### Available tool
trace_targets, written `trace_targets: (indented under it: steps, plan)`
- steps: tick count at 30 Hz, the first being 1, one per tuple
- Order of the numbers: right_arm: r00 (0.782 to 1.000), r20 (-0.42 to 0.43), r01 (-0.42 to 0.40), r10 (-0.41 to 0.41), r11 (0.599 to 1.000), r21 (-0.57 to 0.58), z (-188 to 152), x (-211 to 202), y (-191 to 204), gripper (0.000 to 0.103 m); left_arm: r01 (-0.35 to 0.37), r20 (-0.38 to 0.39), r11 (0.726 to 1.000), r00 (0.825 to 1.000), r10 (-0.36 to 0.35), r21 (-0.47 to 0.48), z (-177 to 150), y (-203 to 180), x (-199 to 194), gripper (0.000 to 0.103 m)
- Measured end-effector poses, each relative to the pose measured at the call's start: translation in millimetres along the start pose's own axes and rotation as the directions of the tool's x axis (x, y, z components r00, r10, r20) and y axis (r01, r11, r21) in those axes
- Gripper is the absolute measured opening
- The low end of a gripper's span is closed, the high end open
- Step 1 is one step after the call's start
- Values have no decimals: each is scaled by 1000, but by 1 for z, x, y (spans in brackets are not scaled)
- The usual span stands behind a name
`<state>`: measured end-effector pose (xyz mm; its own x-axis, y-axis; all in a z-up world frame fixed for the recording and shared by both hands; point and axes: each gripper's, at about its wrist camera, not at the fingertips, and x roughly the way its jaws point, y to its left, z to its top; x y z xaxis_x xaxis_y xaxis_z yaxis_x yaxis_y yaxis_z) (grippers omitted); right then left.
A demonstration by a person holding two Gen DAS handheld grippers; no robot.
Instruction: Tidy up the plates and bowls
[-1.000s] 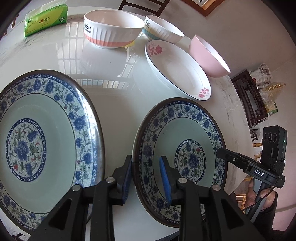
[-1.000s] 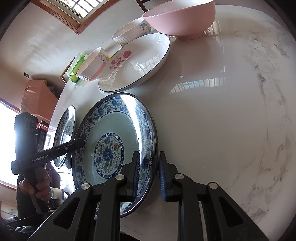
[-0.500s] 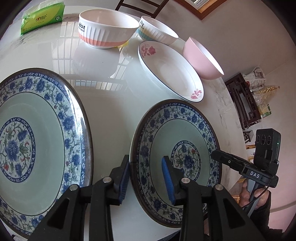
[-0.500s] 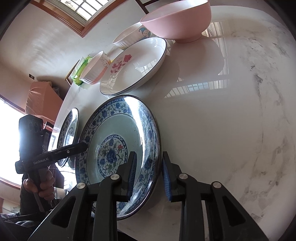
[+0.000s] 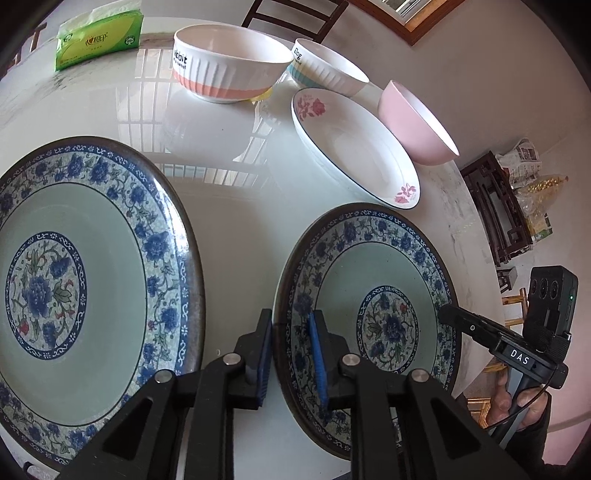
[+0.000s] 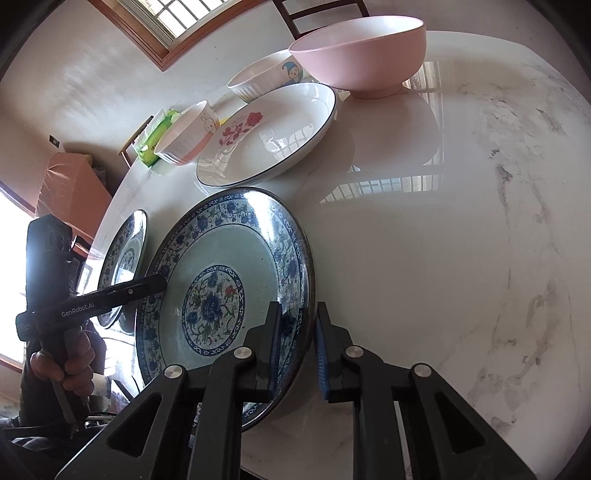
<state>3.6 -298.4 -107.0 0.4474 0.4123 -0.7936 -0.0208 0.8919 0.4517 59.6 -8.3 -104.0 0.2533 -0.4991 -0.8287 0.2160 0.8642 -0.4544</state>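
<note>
Two blue-and-white floral plates lie on the white marble table. My left gripper [image 5: 290,354] straddles the left rim of the nearer plate [image 5: 369,295], jaws narrowly apart around the rim. My right gripper [image 6: 297,350] straddles the same plate's right rim [image 6: 221,295], jaws narrowly apart around it. The second blue plate [image 5: 74,288] lies to the left, also in the right wrist view [image 6: 123,258]. Behind are a white rose plate [image 5: 354,151], a pink bowl [image 5: 417,125], a "Rabbit" bowl [image 5: 229,62] and a "Dog" bowl [image 5: 328,66].
A green tissue pack [image 5: 96,37] lies at the table's far left. A chair back [image 5: 295,11] stands behind the table. Dark wooden furniture [image 5: 498,210] and bags sit on the floor to the right. The table edge [image 5: 476,229] curves close to the plate.
Both grippers have slid further onto the nearer blue plate's rims and the jaws have narrowed around them. The plate looks slightly raised at its right side.
</note>
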Motion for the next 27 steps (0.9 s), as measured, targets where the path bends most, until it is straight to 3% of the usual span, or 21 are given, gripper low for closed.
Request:
trace_targets:
  steps: [15,27]
  plan:
    - [999,45,0,-1,1000,25,7,-8,3,16,-11,42,1000,999,11,-1,5,-3,-16,19]
    - [998,61,-3,4,1000,-19,11,-14,14,16,-30,94,1000,995,30,4,7,1,-37,19]
